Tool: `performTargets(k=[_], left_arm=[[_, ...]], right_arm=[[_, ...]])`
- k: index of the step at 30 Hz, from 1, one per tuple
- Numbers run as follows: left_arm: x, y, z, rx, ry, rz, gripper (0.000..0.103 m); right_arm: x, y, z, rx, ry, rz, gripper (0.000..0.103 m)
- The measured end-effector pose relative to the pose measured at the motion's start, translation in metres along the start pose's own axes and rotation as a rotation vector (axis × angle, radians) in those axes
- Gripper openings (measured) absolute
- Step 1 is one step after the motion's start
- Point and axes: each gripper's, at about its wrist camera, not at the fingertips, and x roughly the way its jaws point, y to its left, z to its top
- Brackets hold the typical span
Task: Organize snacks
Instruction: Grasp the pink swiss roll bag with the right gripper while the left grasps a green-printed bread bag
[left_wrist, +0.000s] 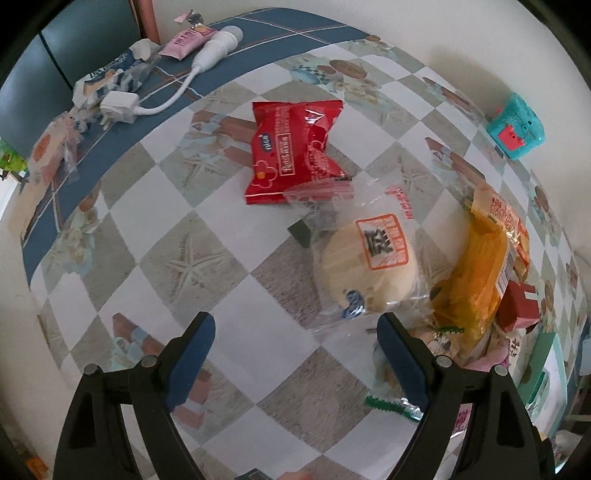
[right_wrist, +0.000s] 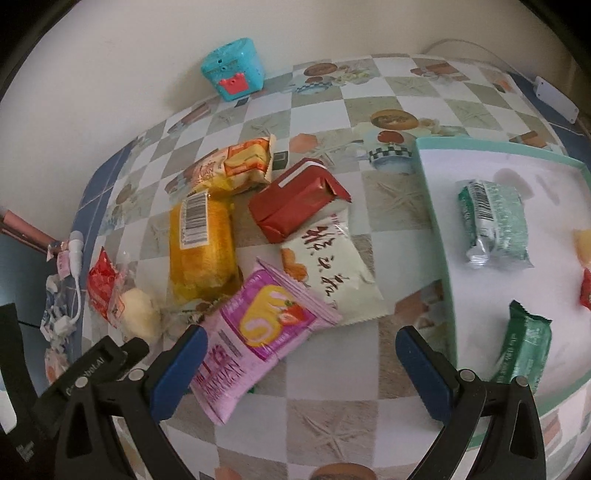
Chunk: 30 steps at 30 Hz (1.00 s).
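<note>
Snacks lie heaped on the checked table (right_wrist: 332, 417), left of the tray (right_wrist: 436, 221) that already holds two green packs (right_wrist: 495, 225). The right gripper (right_wrist: 299, 365) hangs spread and empty over the pink pack (right_wrist: 258, 332), the likely next pick: close across its narrow width, lift clear of the white pack (right_wrist: 332, 269) beneath it. The left gripper (left_wrist: 295, 354), also wide and empty, hovers near the bun (left_wrist: 365, 266).

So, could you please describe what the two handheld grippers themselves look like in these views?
Both look alike. The left gripper and right gripper each have two black plastic fingers with triangular cut-outs, round silver pins at the joints, and dark blue pads inside the tips. No cables, hands or sleeves show.
</note>
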Motion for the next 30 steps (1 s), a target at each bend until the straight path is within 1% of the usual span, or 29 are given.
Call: performTargets(k=[4, 7, 8, 10, 13, 15, 20, 23, 26, 30], left_arm=[[0.005, -0.004, 0.001, 0.006, 0.014, -0.005, 0.090], [0.007, -0.003, 0.003, 0.001, 0.019, -0.006, 0.090], [0.008, -0.001, 0.004, 0.000, 0.020, 0.005, 0.090], [0.009, 0.003, 0.005, -0.010, 0.025, -0.001, 0.090], [0.008, 0.004, 0.006, -0.015, 0.030, -0.020, 0.090], [0.007, 0.001, 0.005, -0.001, 0.030, -0.024, 0.090], [0.007, -0.016, 0.001, 0.050, 0.048, -0.059, 0.090], [0.010, -0.031, -0.002, 0.096, 0.071, -0.094, 0.090], [0.016, -0.047, -0.008, 0.136, 0.100, -0.127, 0.090], [0.026, -0.064, -0.011, 0.186, 0.114, -0.124, 0.090]], right_arm=[[0.009, 0.009, 0.005, 0.014, 0.003, 0.009, 0.103], [0.018, 0.016, 0.004, -0.002, 0.031, -0.003, 0.103], [0.020, 0.017, 0.003, -0.002, 0.036, -0.004, 0.103], [0.025, 0.016, 0.000, -0.003, 0.061, 0.002, 0.103], [0.024, 0.008, -0.003, 0.007, 0.060, -0.001, 0.103], [0.022, 0.002, -0.007, -0.003, 0.058, -0.023, 0.103], [0.025, -0.015, -0.015, 0.015, 0.087, -0.062, 0.103], [0.028, -0.018, -0.019, -0.002, 0.103, -0.075, 0.103], [0.028, -0.014, -0.023, -0.042, 0.101, -0.091, 0.103], [0.031, -0.002, -0.031, -0.138, 0.090, -0.142, 0.103]])
